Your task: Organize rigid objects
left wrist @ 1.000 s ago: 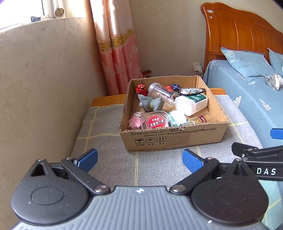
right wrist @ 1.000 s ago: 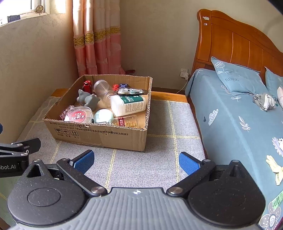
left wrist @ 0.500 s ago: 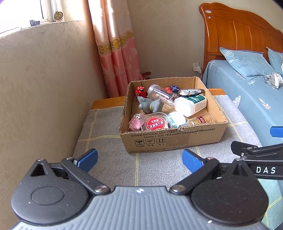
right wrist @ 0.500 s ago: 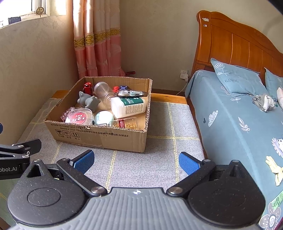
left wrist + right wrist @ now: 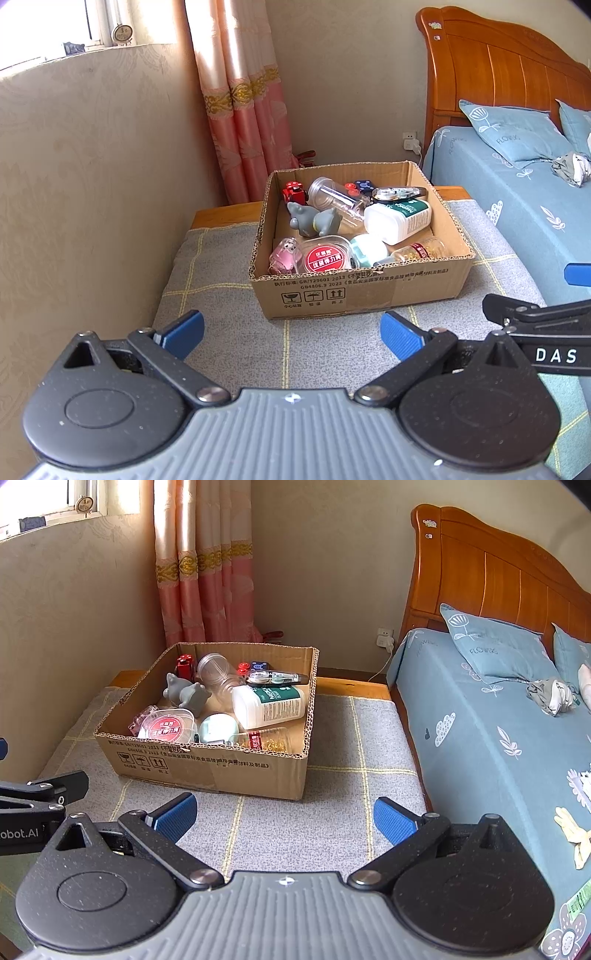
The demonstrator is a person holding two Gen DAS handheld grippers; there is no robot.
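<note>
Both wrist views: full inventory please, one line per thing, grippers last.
cardboard box: 1, brown, on grey mat
white bottle: 1, green label, lying in box
clear jar: 1, lying at back of box
grey figurine: 1, in box
red-label round tin: 1, box front
grey mat: 1, yellow grid
bed: 1, blue sheet, wooden headboard
curtain: 1, pink
left gripper: open, empty
right gripper: open, empty

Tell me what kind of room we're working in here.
Most likely a bedroom: a bed with a wooden headboard and pillow, plus a pink curtain by the window.
</note>
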